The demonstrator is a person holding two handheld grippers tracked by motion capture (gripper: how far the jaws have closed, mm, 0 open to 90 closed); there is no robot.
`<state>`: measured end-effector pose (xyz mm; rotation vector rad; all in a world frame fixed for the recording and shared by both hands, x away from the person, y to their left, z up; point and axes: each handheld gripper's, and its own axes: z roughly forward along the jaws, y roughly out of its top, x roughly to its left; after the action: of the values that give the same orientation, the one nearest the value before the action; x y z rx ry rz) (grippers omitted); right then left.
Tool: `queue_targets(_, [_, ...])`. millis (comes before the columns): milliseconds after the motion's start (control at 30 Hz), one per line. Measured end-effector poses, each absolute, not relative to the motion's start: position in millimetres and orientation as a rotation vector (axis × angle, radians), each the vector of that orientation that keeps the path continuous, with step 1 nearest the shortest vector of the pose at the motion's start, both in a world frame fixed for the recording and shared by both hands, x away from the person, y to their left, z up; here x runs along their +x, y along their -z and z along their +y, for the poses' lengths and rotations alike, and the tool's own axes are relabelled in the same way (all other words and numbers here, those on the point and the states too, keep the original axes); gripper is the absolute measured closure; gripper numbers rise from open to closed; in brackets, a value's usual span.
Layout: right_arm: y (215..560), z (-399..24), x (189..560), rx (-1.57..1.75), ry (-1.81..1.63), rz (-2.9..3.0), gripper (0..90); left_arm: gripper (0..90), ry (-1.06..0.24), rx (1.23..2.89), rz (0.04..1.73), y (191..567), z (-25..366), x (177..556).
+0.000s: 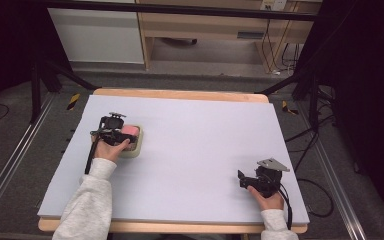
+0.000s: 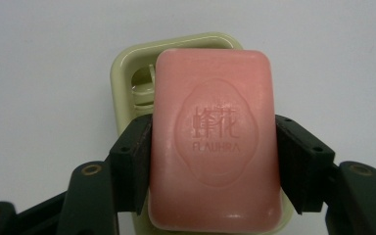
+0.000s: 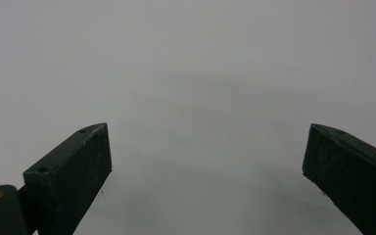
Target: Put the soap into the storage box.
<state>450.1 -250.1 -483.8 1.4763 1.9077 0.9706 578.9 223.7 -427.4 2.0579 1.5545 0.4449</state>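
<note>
White table (image 1: 190, 150), pink soap (image 2: 214, 142) clamped in left gripper (image 2: 214, 161), over green dish (image 2: 127, 73)

White-topped table (image 1: 195, 150), grey floor (image 1: 10, 150), wooden desk (image 1: 205, 25) behind, black frame poles (image 1: 35, 85), loose cables (image 1: 310, 145)

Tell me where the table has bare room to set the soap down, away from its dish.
Free: the wide white middle of the table, between the soap dish and the right gripper, and the far strip behind both. Crowded: the left side, where the left gripper clamps the pink soap over the dish.
</note>
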Motion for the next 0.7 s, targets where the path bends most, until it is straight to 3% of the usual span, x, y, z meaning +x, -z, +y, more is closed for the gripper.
queue_targets(700, [484.2,-250.3,450.3,1.475,-0.966,1.909,4.5,37.3,-0.446,2.061,1.56,436.0,222.5,581.0])
